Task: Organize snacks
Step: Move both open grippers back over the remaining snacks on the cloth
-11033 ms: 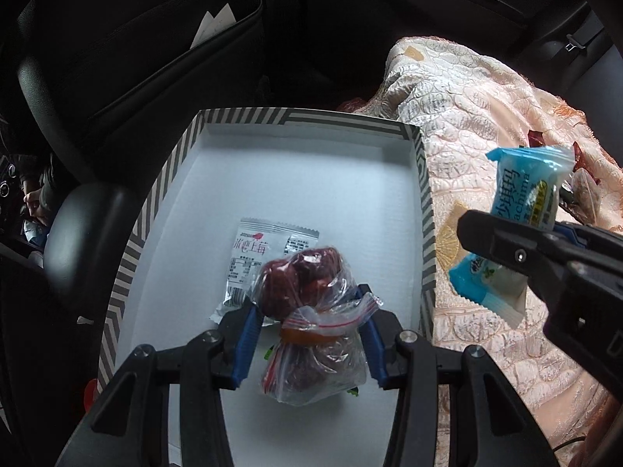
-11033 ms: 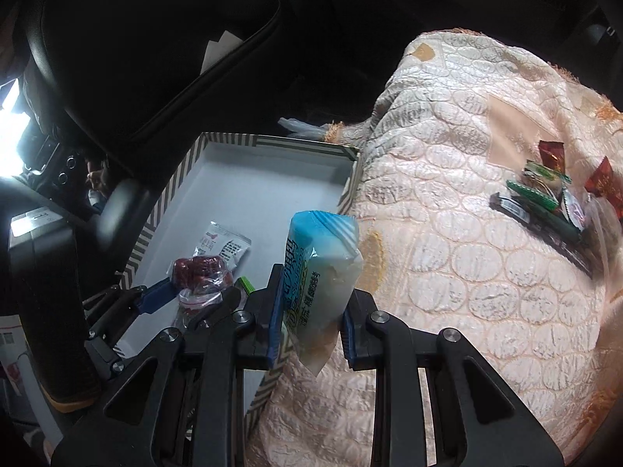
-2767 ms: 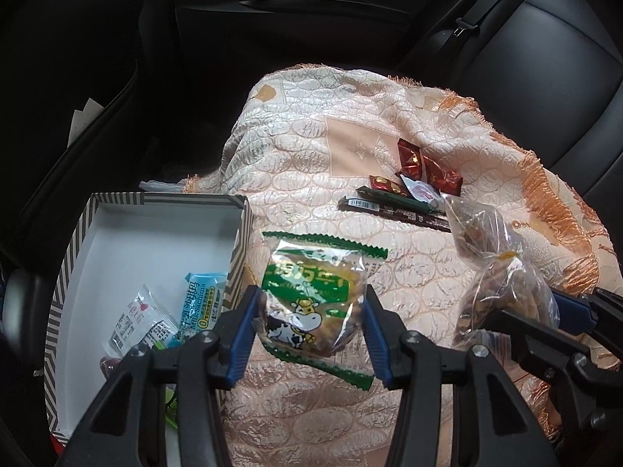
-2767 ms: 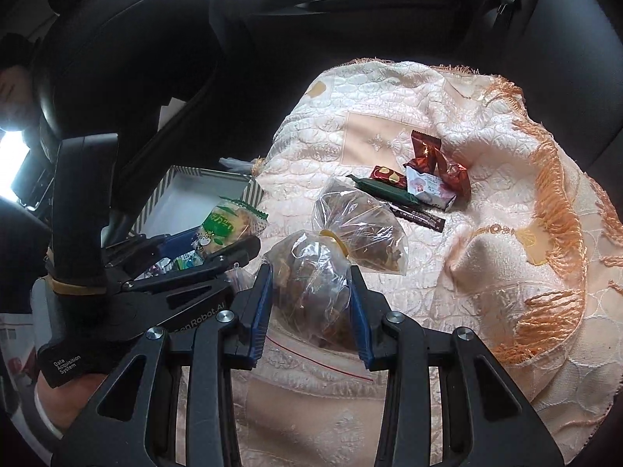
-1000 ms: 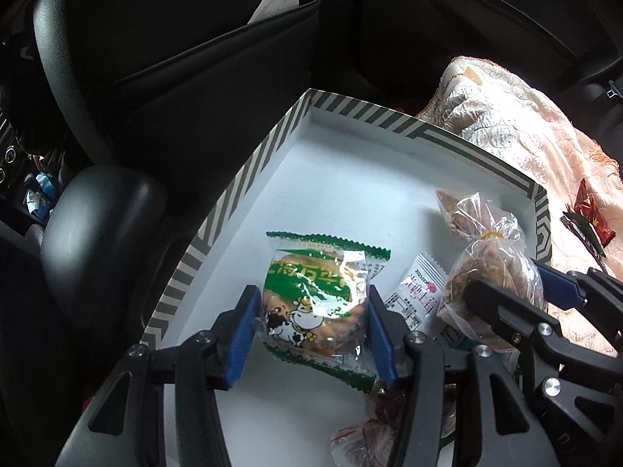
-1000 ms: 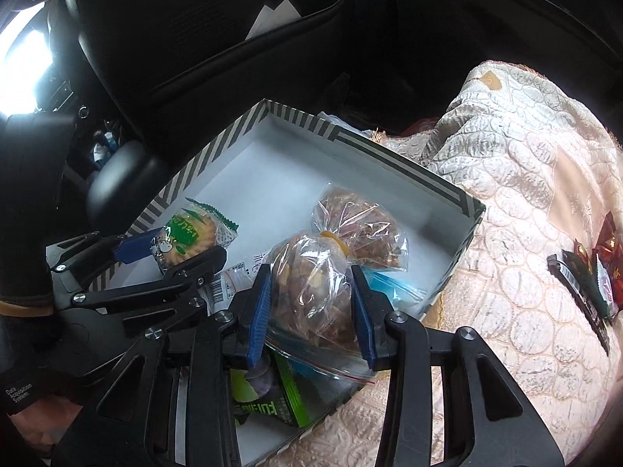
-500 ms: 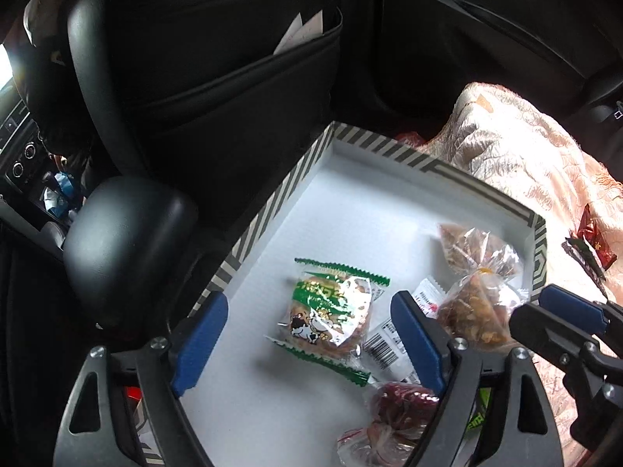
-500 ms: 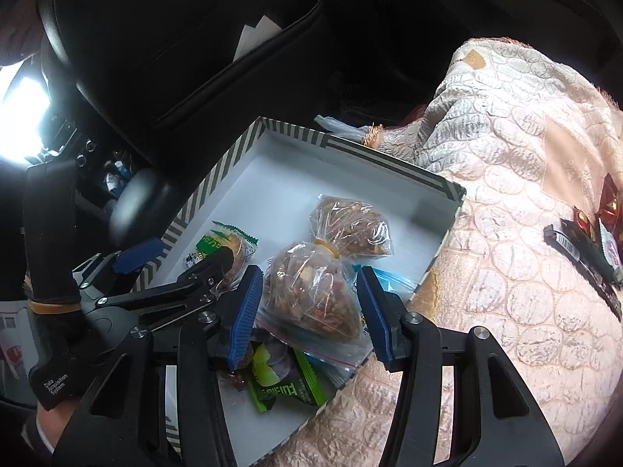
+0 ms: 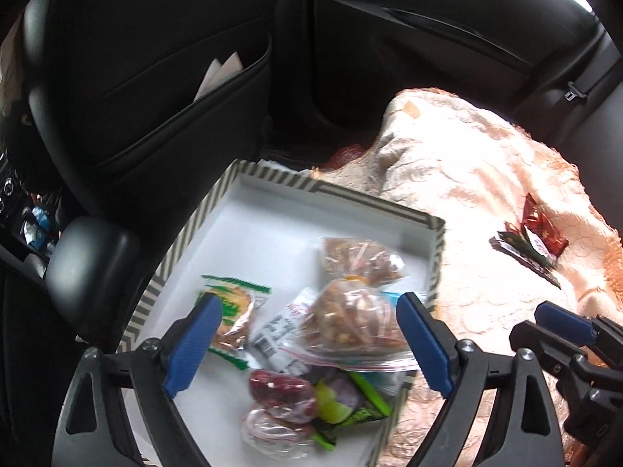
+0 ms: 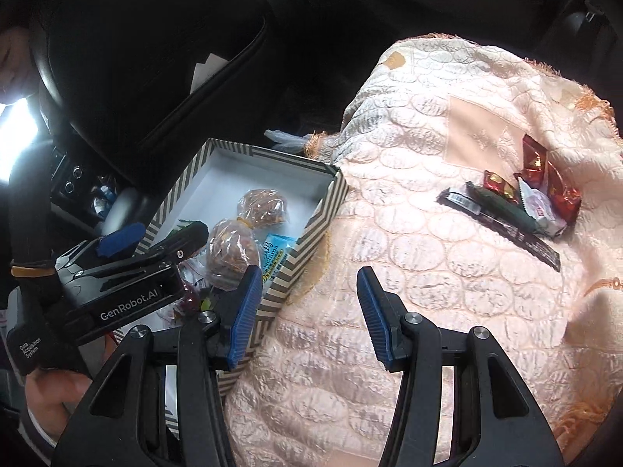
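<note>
Both claws are empty: the left claw stands wide above the striped box, its jaws opening with nothing pressed between the pads, and the right claw stands part open over the quilted cloth just beside the box, nothing between its jaws. Inside the box lie the green-trimmed biscuit packet, the clear bag of brown snacks tied at the middle, a white sachet, a blue-and-white packet against the wall nearest the cloth, a bag of dark red fruit and a green wrapper at the near end. Well apart from the box, on the far part of the cloth, a cluster remains: red foil sweets, a dark green bar, a black stick pack and a pale wrapper. Judgement: the drop-off is done and the step in hand is to fetch that cluster. To do it well, lift both claws clear of the box wall before crossing, so that no pad drags a bag out; take one piece per claw, from the outer edge of the cluster; grip the thin bars across their width, jaws nearly flat to the cloth, without pinching the fabric. The far end of the box has bare floor for them.
</note>
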The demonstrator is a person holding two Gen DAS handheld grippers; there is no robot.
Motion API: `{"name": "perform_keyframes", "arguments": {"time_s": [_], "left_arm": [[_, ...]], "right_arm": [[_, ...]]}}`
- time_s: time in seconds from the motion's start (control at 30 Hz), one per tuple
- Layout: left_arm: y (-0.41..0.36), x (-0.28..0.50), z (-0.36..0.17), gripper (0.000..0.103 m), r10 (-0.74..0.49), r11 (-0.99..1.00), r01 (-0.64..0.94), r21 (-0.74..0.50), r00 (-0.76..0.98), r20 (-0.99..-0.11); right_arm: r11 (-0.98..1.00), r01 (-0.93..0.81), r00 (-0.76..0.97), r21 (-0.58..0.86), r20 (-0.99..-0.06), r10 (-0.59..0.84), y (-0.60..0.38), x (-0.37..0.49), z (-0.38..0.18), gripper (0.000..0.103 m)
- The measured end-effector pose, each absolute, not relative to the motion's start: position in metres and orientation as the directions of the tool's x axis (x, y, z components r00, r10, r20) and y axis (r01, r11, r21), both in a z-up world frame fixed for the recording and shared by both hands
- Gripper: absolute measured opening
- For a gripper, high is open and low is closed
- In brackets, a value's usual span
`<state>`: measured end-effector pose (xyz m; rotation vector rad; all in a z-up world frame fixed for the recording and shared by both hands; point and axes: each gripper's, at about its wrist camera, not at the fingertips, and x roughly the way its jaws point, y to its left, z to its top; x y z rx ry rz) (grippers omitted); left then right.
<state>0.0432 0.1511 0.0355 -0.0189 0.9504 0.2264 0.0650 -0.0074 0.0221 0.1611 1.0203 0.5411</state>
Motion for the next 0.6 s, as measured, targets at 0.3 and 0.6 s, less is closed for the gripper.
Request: {"name": "perform_keyframes", "arguments": {"time_s": [0.3, 0.6], "left_arm": [[0.097, 0.057, 0.039, 0.094, 0.114, 0.993, -0.102, 0.067, 0.582, -0.806], [0.04, 0.073, 0.027, 0.094, 0.056, 0.998, -0.016, 0.057, 0.559, -0.827]], "right_arm": [[0.895, -0.262, 0.458, 0.36, -0.77, 0.444, -0.076, 0.065, 0.029, 0.05], [0.929, -0.173, 0.504, 0.327, -0.781, 0.369, -0.135, 0.065, 0.026, 0.05]]}}
